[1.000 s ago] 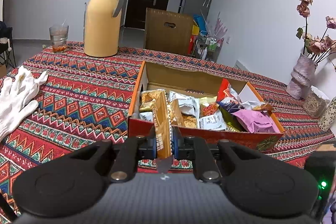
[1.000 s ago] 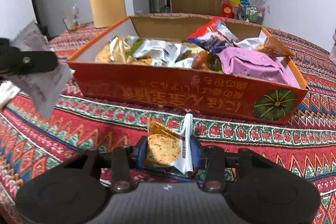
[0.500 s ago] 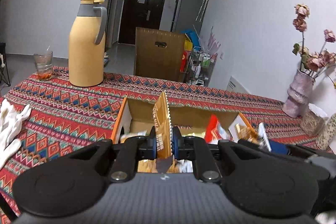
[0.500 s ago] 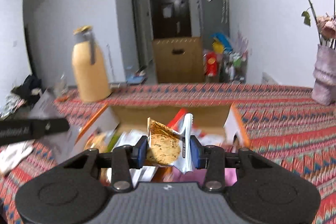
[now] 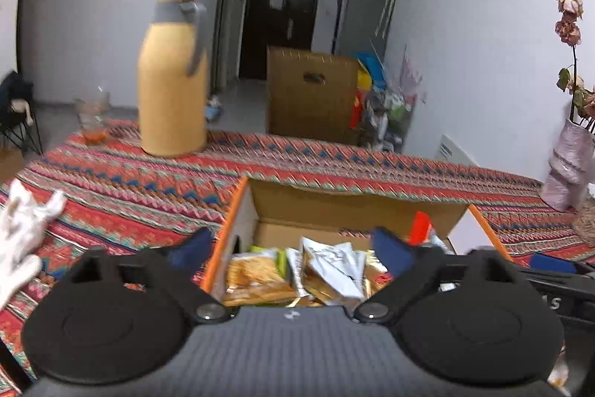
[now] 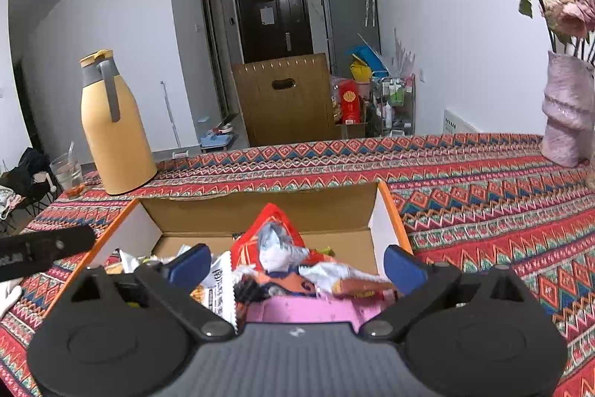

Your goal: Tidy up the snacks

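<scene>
An open cardboard box [image 5: 357,207] with orange edges sits on the patterned tablecloth and holds several snack packets. My left gripper [image 5: 292,250] is open and empty above the box's left half, over golden and silver packets [image 5: 334,266]. My right gripper [image 6: 297,265] is open and empty above the box [image 6: 260,207] on its right half, over a red packet [image 6: 275,240] and a pink packet [image 6: 297,313]. The left gripper's body shows at the left edge of the right wrist view [image 6: 41,246].
A tall yellow thermos [image 5: 173,77] and a glass [image 5: 93,116] stand at the table's far left. A white glove [image 5: 22,240] lies at the left edge. A pink vase with dried flowers [image 6: 567,114] stands at the far right. A brown crate [image 6: 286,99] stands behind the table.
Both grippers have opened over the box. The golden packet has left the left gripper and the cookie packet has left the right gripper; both grippers now hold nothing.
</scene>
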Motion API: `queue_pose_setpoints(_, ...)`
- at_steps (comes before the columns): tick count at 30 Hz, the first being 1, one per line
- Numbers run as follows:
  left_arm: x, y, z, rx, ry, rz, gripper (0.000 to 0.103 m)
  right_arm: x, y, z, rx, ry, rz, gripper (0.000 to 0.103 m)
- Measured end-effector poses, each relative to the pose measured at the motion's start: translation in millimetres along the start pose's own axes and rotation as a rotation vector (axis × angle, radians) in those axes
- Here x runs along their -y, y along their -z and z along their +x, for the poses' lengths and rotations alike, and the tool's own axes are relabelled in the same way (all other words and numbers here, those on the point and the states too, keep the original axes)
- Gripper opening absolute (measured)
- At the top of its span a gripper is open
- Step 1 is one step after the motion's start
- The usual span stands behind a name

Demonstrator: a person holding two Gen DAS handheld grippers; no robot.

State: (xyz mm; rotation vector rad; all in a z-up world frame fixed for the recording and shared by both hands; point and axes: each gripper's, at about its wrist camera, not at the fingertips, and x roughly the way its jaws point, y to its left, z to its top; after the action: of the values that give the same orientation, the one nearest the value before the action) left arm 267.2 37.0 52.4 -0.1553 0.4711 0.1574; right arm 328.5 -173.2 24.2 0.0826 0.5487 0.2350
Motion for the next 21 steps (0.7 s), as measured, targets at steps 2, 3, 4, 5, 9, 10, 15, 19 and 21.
queue_pose_setpoints(2,-4,5,-13,0.031,-0.001,0.014,0.103,-2,6,-12,0.011,0.004,-0.010,0.103)
queue_pose_setpoints(3,-6,8,-19,0.041,-0.002,0.025,0.103,-3,10,-18,0.017,0.004,-0.017,0.103)
queue_pose_setpoints(4,-8,11,-26,0.049,-0.004,0.038,0.103,-3,14,-26,0.025,0.002,-0.025,0.103)
queue_pose_setpoints(5,-9,14,-32,0.055,-0.005,0.051,0.103,-4,18,-35,0.032,0.000,-0.032,0.103)
queue_pose_setpoints(9,-17,31,-58,0.064,-0.019,0.065,0.103,-7,36,-69,0.061,-0.017,-0.047,0.103)
queue_pose_setpoints(10,-19,34,-63,0.063,-0.016,0.064,0.103,-8,40,-77,0.067,-0.018,-0.054,0.103)
queue_pose_setpoints(15,-32,55,-87,0.040,0.002,0.068,0.103,-13,69,-110,0.077,-0.021,-0.076,0.103)
queue_pose_setpoints(19,-35,75,-101,0.003,0.012,0.078,0.103,-14,91,-124,0.048,-0.029,-0.065,0.103)
queue_pose_setpoints(21,-37,84,-107,-0.013,0.021,0.079,0.103,-14,101,-127,0.028,-0.031,-0.052,0.103)
